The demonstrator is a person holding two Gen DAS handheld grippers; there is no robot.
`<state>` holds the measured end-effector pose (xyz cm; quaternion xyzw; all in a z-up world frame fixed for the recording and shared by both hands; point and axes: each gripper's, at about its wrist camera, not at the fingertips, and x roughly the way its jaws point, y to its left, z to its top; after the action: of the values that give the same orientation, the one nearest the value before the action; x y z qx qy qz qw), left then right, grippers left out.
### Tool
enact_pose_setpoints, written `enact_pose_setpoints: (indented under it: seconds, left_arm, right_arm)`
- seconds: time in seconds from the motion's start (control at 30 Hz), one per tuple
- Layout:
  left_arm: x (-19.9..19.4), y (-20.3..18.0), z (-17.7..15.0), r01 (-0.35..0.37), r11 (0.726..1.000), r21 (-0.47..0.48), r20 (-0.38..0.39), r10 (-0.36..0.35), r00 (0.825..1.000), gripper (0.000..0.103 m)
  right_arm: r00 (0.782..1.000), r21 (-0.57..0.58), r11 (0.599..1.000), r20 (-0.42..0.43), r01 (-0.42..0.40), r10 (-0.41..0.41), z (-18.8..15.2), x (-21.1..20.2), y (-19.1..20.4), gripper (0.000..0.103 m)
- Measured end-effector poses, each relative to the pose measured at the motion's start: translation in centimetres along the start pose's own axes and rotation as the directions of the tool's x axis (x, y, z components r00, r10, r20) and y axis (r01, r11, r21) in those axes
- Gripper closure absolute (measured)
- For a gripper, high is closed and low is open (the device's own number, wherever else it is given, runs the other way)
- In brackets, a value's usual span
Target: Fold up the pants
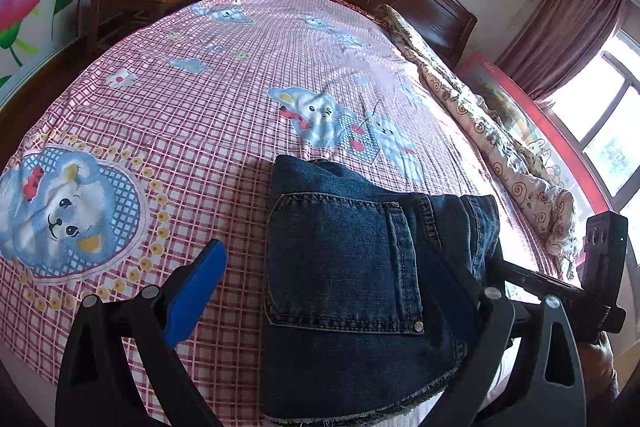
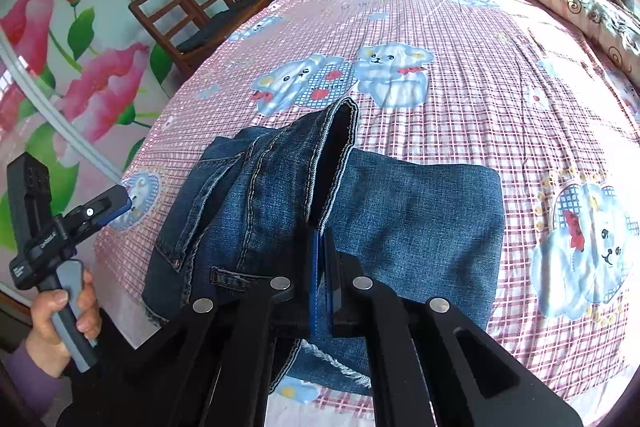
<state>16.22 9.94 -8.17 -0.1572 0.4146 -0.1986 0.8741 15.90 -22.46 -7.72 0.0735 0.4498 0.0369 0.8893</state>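
The bed [image 2: 460, 99], under its pink checked sheet with blue bear prints, fills most of both views, and the pants [image 2: 400, 227] lie in the lower middle of it, near the edge closest to the cameras. They are dark denim, already doubled into a compact block. In the left wrist view the block's long axis runs from the bottom of the frame up toward the centre, with a back pocket [image 1: 344, 263] facing up.

In the right wrist view a folded edge of denim with a stitched hem [image 2: 340, 155] stands up from the block and leads straight down into the right gripper [image 2: 320, 247] at the bottom centre. Its jaws are pressed together on that fold, so the cloth lies directly ahead of it and slightly above the rest of the stack.

The left gripper [image 1: 320, 275] has its jaws spread wide. Its blue pad [image 1: 196, 295] sits in the lower left of the frame over bare sheet, while the other finger is hidden behind the denim, so the block lies between them without a visible grip. In the right wrist view that tool appears at the far left, held in the person's hand [image 2: 60, 327].

The right gripper is judged the one placed to carry the fold over.
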Motion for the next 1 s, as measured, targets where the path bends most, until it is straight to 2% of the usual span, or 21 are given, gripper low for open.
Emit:
enact_pose_setpoints:
  seconds: [0.17, 0.37, 0.47, 0.6, 0.73, 0.9, 1.0]
  left_arm:
    - [0.0, -1.0, 0.1, 0.011, 0.999, 0.032, 0.004, -0.011, 1.000, 0.007]
    - [0.3, -2.2, 0.3, 0.030, 0.998, 0.056, 0.002, -0.030, 1.000, 0.007]
    - [0.6, -2.9, 0.1, 0.037, 0.997, 0.063, 0.001, -0.037, 0.999, 0.007]
    - [1.4, -3.8, -0.4, 0.044, 0.996, 0.076, -0.020, -0.043, 0.999, 0.007]
    - [2.1, -5.3, -0.7, 0.040, 0.994, 0.106, -0.035, -0.037, 0.999, 0.007]
    - [3.7, -8.8, -0.5, 0.008, 0.978, 0.210, -0.043, 0.001, 0.999, 0.007]
    - [4.2, -11.1, 0.1, 0.049, 0.972, 0.231, -0.047, -0.039, 0.998, 0.007]
  right_arm:
    - [0.998, 0.025, 0.998, 0.009, 0.062, -0.063, -0.6, -1.2, -2.2, 0.102]
    - [0.990, 0.123, 0.984, 0.048, 0.126, -0.133, -1.0, -3.5, -6.7, 0.102]
    - [0.994, 0.197, 0.975, 0.020, 0.098, -0.104, -1.7, -3.2, -9.1, 0.102]
    - [0.998, 0.241, 0.969, -0.017, 0.058, -0.055, -3.0, -0.8, -9.9, 0.102]
    - [0.995, 0.283, 0.954, -0.037, 0.096, -0.089, -3.8, 1.3, -11.2, 0.102]
    - [0.995, 0.305, 0.948, -0.049, 0.093, -0.083, -4.3, 2.0, -11.6, 0.102]
    - [0.995, 0.347, 0.933, -0.045, 0.094, -0.083, -4.3, 1.0, -12.0, 0.092]
